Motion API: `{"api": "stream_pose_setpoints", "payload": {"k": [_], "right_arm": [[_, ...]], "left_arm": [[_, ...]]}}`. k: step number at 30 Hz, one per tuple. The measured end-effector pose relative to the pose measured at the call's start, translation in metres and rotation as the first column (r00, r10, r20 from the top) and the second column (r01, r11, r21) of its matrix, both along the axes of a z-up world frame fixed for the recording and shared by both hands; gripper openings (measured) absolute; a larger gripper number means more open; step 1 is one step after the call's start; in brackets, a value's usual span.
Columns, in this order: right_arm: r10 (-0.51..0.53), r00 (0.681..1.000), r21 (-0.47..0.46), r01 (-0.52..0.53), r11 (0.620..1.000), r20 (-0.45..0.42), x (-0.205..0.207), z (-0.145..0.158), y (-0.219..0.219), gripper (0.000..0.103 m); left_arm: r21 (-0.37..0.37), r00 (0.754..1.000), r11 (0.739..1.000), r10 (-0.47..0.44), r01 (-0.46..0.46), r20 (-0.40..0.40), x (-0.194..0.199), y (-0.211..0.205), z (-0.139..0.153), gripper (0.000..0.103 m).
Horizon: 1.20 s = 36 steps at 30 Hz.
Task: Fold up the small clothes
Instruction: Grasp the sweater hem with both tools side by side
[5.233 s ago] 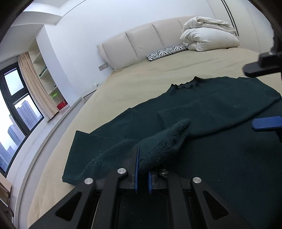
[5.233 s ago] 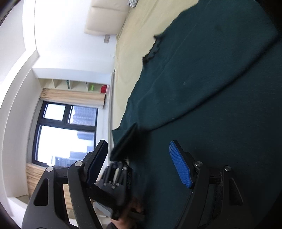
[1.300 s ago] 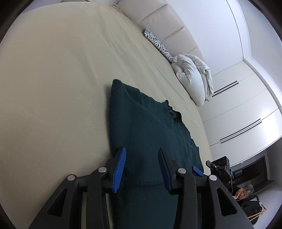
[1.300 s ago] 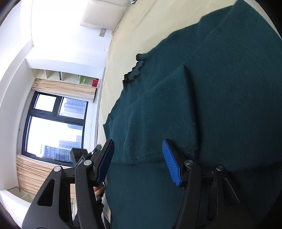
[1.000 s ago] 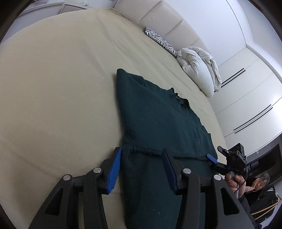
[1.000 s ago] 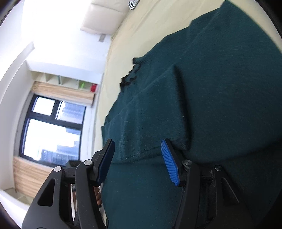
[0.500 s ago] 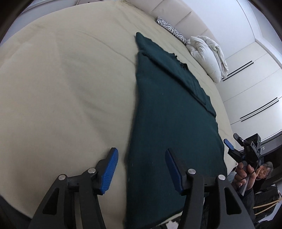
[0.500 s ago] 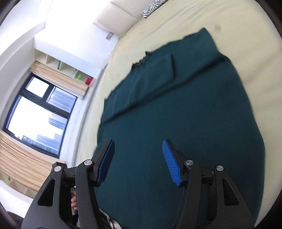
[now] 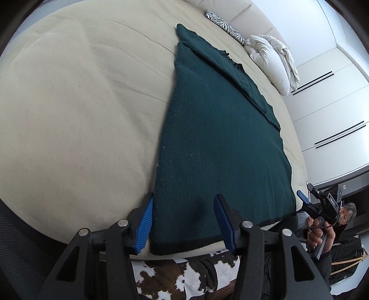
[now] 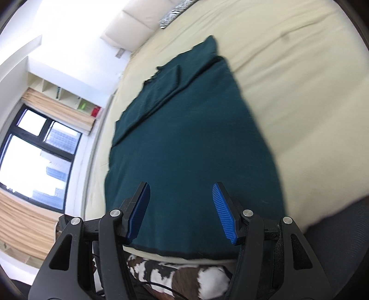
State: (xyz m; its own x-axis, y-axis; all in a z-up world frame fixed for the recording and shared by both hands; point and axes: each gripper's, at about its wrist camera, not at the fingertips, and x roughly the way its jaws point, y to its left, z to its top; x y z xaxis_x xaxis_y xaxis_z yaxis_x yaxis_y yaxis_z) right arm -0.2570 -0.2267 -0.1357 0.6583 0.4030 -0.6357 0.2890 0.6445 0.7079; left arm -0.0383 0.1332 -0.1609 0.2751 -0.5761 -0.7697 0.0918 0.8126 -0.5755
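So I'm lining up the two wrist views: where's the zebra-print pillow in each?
Left wrist: zebra-print pillow at top, right of centre, against the headboard.
Right wrist: same pillow at top centre, partly cut off.
Shared landmark: the green sweater's neckline end points toward it.

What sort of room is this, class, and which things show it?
Most likely a bedroom: a wide bed with a padded headboard, a zebra-print pillow, a bundled white duvet and wardrobe doors.
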Motion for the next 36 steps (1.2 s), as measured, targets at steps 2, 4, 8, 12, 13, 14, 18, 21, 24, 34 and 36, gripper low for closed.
{"api": "stream_pose_setpoints", "payload": {"k": [2, 4, 8, 12, 13, 14, 18, 21, 24, 34, 36], "right_arm": [[-0.026, 0.999, -0.004, 0.025, 1.0, -0.019, -0.01, 0.0, -0.009, 0.056], [-0.044, 0.998, -0.011, 0.044, 0.999, -0.047, -0.019, 0.0, -0.017, 0.056], [-0.049, 0.993, -0.034, 0.046, 0.998, -0.107, -0.029, -0.001, -0.027, 0.056], [-0.062, 0.982, -0.045, 0.055, 0.997, -0.177, -0.028, -0.012, -0.03, 0.056], [-0.067, 0.979, -0.041, 0.06, 0.997, -0.194, -0.026, -0.015, -0.032, 0.056], [-0.063, 0.975, -0.024, 0.059, 0.998, -0.212, -0.025, -0.019, -0.033, 0.056], [-0.01, 0.954, 0.037, 0.022, 0.999, -0.301, -0.024, -0.037, -0.035, 0.056], [-0.001, 0.953, 0.046, 0.015, 0.999, -0.304, -0.025, -0.039, -0.035, 0.056], [0.012, 0.955, 0.049, 0.003, 0.999, -0.296, -0.025, -0.041, -0.033, 0.054], [0.011, 0.954, 0.024, -0.004, 1.0, -0.299, -0.031, -0.043, -0.032, 0.009], [0.007, 0.957, 0.016, -0.002, 1.0, -0.29, -0.033, -0.04, -0.031, 0.009]], "left_arm": [[0.003, 1.0, 1.0, -0.003, 0.003, -0.004, -0.001, 0.001, 0.0, 0.053], [0.01, 1.0, 1.0, -0.008, 0.008, -0.008, 0.0, -0.003, 0.0, 0.052], [0.012, 1.0, 1.0, -0.013, 0.014, -0.017, 0.002, -0.001, -0.002, 0.051], [0.015, 1.0, 1.0, -0.019, 0.02, -0.021, 0.002, -0.002, -0.002, 0.051], [0.017, 1.0, 1.0, -0.021, 0.022, -0.021, 0.002, -0.002, -0.002, 0.051], [0.019, 1.0, 1.0, -0.023, 0.023, -0.021, 0.002, -0.003, -0.002, 0.051], [0.043, 0.999, 0.999, -0.027, 0.028, -0.022, 0.001, -0.004, -0.002, 0.042], [0.046, 0.999, 0.998, -0.03, 0.031, -0.026, 0.001, -0.002, -0.004, 0.036], [0.053, 0.999, 0.998, -0.032, 0.033, -0.029, -0.001, -0.001, -0.005, 0.031], [0.137, 0.996, 0.986, -0.089, 0.092, -0.026, -0.007, -0.011, 0.0, 0.02], [0.164, 0.994, 0.98, -0.105, 0.108, -0.029, -0.01, -0.015, -0.001, 0.008]]}}
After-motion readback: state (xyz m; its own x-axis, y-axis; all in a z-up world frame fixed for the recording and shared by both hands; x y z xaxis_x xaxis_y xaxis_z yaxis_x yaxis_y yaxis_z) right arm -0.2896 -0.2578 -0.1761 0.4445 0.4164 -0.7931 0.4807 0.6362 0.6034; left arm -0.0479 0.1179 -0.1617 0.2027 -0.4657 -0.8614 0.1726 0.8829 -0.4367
